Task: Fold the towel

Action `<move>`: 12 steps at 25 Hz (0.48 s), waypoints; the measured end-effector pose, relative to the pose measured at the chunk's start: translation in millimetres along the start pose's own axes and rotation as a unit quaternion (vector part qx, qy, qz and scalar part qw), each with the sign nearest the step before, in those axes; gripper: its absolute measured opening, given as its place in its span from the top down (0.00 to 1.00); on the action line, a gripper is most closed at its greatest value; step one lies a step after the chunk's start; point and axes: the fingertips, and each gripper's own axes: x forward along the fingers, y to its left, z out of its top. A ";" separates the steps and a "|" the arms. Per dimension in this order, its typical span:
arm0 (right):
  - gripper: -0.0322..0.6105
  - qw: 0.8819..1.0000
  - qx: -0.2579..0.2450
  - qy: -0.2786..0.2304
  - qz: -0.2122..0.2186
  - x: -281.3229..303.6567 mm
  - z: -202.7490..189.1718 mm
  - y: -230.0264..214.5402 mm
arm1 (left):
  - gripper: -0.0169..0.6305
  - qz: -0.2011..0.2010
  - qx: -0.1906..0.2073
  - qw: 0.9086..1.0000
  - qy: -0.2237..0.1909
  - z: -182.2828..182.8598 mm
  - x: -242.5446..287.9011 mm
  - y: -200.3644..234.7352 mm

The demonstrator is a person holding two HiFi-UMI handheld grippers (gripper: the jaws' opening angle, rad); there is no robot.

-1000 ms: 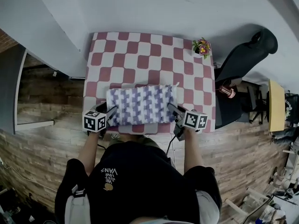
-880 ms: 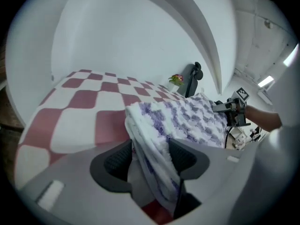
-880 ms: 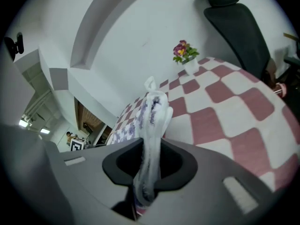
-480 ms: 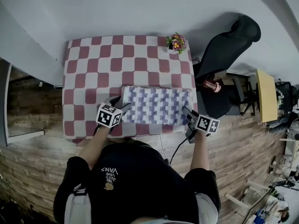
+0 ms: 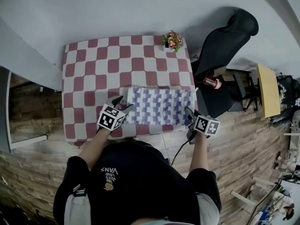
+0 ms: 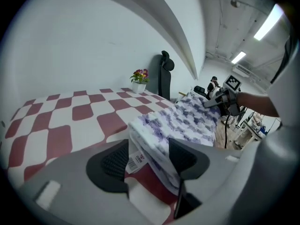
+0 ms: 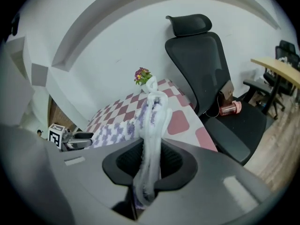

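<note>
Both hands have carried the towel [image 5: 159,106] toward the right side of the worktop [image 5: 93,69]. Left tongs [image 5: 123,105] stand open around its thick left end with the pads not pressing. So a pull from the other side could drag the layers out and undo the fold. Right tongs [image 5: 190,115] are clamped on the right corner, which lies at the worktop's edge; I think it may slide off toward the chair [image 5: 220,41]. How many layers the towel has is hard to tell, and in the head view the tongs cover both near corners.
</note>
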 end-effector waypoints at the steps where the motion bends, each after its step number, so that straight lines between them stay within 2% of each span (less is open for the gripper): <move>1: 0.84 1.000 -0.015 -0.002 -0.015 -2.0 1.8 6.2 | 0.59 -0.005 -0.003 1.000 -0.001 -0.2 -0.7 -0.9; 4: 0.84 0.997 -0.059 0.002 -0.044 -3.3 1.0 27.1 | 0.59 -0.017 -0.010 1.000 -0.003 -3.0 -5.6 -1.3; 12: 0.84 0.992 -0.116 0.005 -0.057 6.5 -3.5 98.7 | 0.59 -0.039 -0.009 0.999 -0.022 -6.7 -41.8 7.4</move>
